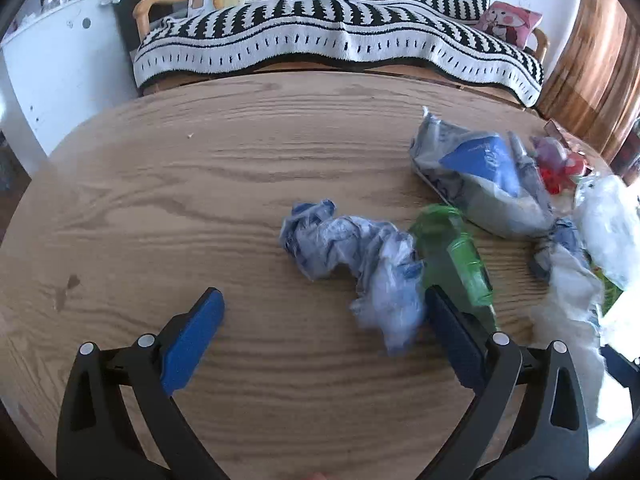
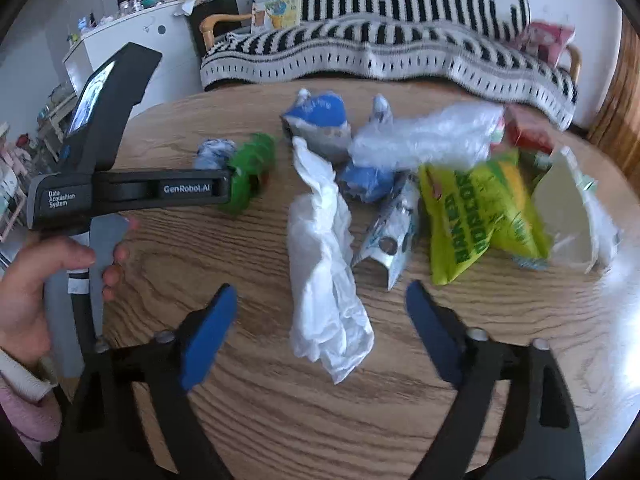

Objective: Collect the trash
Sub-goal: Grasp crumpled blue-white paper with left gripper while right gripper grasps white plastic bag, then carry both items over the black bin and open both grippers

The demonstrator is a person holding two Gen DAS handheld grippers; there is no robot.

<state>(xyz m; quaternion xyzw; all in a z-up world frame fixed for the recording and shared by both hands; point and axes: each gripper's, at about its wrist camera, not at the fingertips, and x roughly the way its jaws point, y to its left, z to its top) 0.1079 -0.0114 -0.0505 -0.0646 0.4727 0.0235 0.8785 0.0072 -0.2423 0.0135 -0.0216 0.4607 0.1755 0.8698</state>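
Trash is scattered over a round wooden table (image 1: 160, 200). My left gripper (image 1: 322, 292) is open just above the tabletop. A crumpled blue-white wrapper (image 1: 352, 248) lies at its tips, with the lower end close to the right finger (image 1: 448, 320). A crushed green bottle (image 1: 456, 248) lies just beyond that finger. My right gripper (image 2: 320, 286) is open around the near end of a white tissue (image 2: 324, 240), and neither pad touches it. Behind the tissue lie a silver wrapper (image 2: 392, 232), a yellow-green snack bag (image 2: 480, 208), clear plastic film (image 2: 428, 136) and a blue-grey bag (image 2: 320, 124).
A hand (image 2: 32, 280) holds the left tool's black housing (image 2: 120, 192) at the left of the right wrist view. A sofa with a striped black-and-white blanket (image 1: 340, 40) stands behind the table, a white cabinet (image 1: 60, 60) at far left. A red box (image 2: 528, 128) sits at the back right.
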